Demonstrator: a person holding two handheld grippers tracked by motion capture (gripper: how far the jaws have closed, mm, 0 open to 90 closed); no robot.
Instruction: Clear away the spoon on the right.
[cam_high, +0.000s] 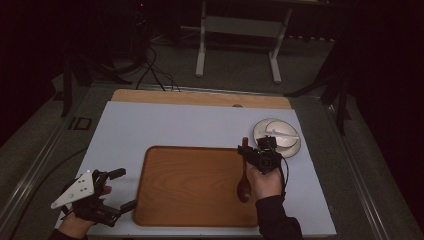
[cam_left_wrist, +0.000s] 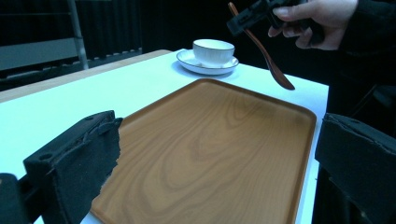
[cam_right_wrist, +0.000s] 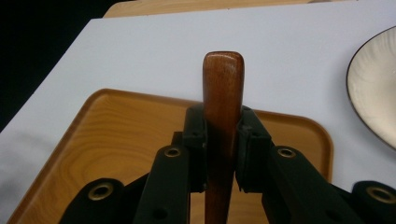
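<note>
The spoon (cam_right_wrist: 223, 126) is dark reddish-brown wood with a smooth sheen. The tray (cam_high: 190, 185) is warm orange-brown with a wavy wood grain. The cup (cam_left_wrist: 213, 50) and saucer (cam_left_wrist: 187, 59) are white with thin dark rims. The tablecloth (cam_high: 150, 127) is plain pale blue-white.

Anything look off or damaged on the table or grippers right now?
One thing: the foam pad on the left gripper has a torn, ragged edge. Otherwise the right gripper holds the wooden spoon squarely, and the tray lies flat.
</note>
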